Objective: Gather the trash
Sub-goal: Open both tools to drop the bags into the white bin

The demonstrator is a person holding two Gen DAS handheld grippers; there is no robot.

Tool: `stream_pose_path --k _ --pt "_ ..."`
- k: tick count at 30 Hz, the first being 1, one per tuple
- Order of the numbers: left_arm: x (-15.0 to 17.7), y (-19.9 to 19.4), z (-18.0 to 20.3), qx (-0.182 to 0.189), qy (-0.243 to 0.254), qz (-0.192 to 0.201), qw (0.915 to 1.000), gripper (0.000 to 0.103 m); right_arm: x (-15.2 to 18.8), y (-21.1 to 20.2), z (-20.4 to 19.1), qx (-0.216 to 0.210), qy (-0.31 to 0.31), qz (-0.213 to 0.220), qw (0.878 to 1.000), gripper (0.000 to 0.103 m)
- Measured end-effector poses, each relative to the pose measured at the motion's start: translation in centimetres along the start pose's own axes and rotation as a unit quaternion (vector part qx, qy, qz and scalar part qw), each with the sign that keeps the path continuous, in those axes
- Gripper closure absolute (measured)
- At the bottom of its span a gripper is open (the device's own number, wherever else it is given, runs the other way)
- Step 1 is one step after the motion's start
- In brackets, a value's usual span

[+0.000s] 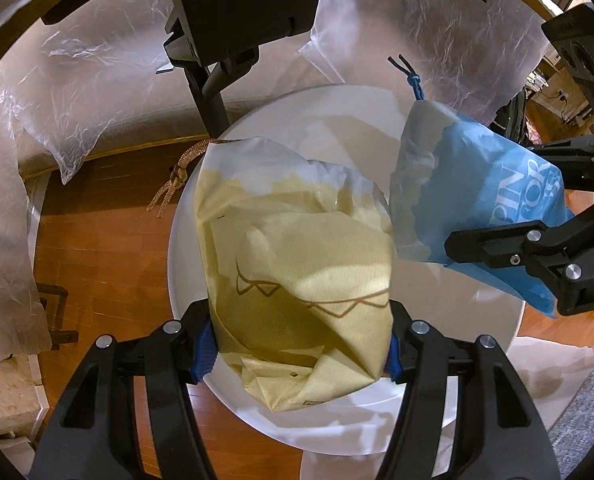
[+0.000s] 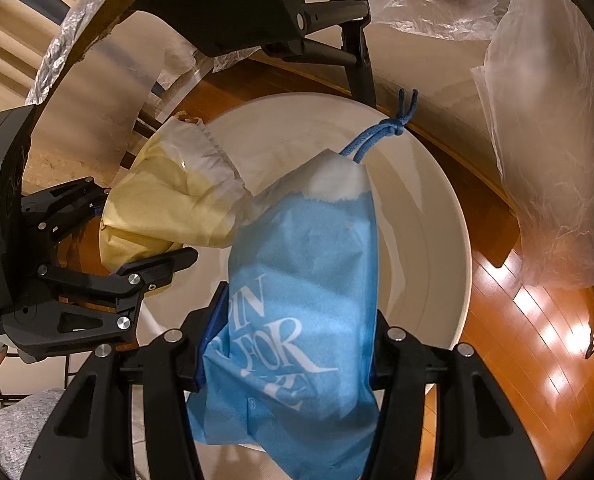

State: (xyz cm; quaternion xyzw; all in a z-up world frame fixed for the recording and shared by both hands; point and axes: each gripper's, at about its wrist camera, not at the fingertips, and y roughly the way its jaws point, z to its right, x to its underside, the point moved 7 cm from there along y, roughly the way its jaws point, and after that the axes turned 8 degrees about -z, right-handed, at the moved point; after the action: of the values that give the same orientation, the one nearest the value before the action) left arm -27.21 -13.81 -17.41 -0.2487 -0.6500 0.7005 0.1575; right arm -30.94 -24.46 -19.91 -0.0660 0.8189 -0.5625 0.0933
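Both views look down over a round white bin (image 1: 201, 208) standing on a wooden floor (image 1: 97, 248). The left gripper (image 1: 301, 344) has its jaws clamped on the near end of a yellow drawstring bag (image 1: 297, 256), blue pads pressed against either side of the crumpled material. The bag's gathered white neck points far-left, and its tan cord (image 1: 173, 184) hangs past the bin's rim over the floor.

The right gripper (image 2: 289, 352) has its jaws clamped on a blue drawstring bag (image 2: 301, 280) printed with white lettering. This bag's white neck points away from the camera, and its knotted blue cord (image 2: 381, 132) reaches toward the far rim of the bin (image 2: 437, 216). In the left wrist view the same blue bag (image 1: 477, 196) appears at right, just beside the yellow one, with the right gripper (image 1: 473, 252) holding its lower edge.

In the right wrist view the yellow bag (image 2: 169, 208) lies to the left, its neck touching the blue bag, and the left gripper (image 2: 137, 236) holds it. Both bags are held above the bin's opening. Clear plastic sheeting (image 1: 65, 92) drapes the far surroundings.
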Motion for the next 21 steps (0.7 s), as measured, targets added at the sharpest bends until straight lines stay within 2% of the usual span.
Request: stream_pose_path --k 19,21 --pt "-0.1 1.2 0.0 -0.005 -0.002 -0.008 1.0000 0.041 0.0 0.6 0.6 0.012 0.005 -0.007 1.000 0.051" --pt "-0.2 1.2 -0.2 -0.004 -0.006 -0.006 1.0000 0.040 -0.1 0.7 0.7 0.019 0.008 -0.009 1.000 0.047"
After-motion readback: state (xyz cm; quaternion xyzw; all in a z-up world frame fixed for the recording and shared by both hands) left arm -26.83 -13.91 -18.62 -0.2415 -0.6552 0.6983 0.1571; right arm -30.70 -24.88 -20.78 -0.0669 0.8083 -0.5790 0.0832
